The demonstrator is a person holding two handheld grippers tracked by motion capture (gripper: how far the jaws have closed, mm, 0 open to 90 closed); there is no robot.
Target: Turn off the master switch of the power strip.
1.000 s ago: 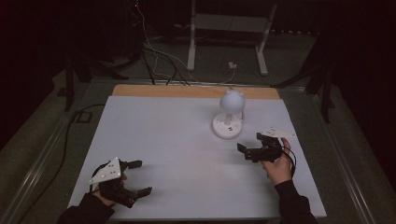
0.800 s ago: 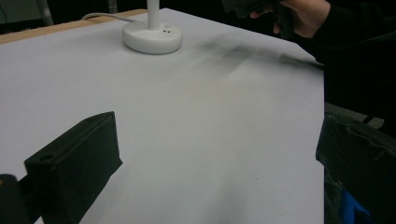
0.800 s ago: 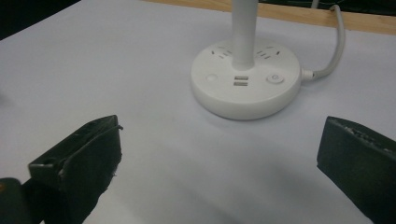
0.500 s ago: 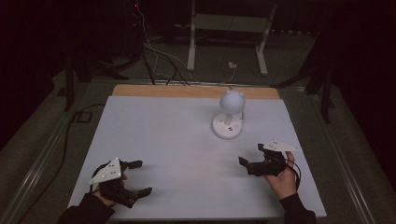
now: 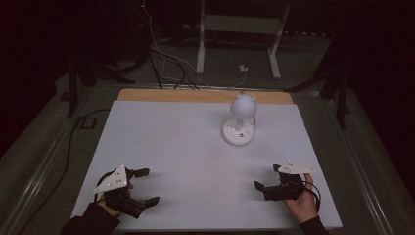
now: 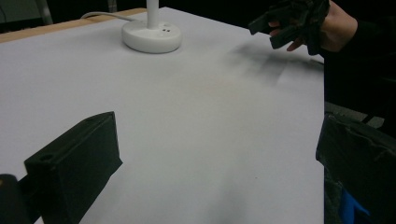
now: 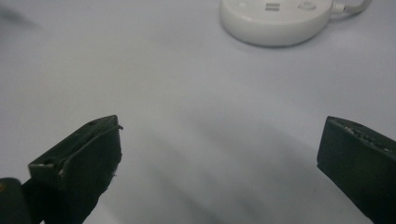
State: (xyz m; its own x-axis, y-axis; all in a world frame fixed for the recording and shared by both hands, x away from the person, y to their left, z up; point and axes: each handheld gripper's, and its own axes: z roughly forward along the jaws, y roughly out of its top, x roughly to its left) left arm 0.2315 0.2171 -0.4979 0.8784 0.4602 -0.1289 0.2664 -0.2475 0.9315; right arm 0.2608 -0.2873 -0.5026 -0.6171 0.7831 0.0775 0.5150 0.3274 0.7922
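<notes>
While cables (image 5: 166, 58) and a metal stand (image 5: 240, 29) are lying on the dark floor beyond the white table (image 5: 186, 147), nothing is sitting between the grippers and the lamp (image 5: 240, 122). The small white lamp, round-headed on a round base, is standing at about one o'clock on the table. The left gripper (image 5: 142, 186) at seven o'clock and the right gripper (image 5: 266, 177) at five o'clock are both gaping wide, holding nothing.
</notes>
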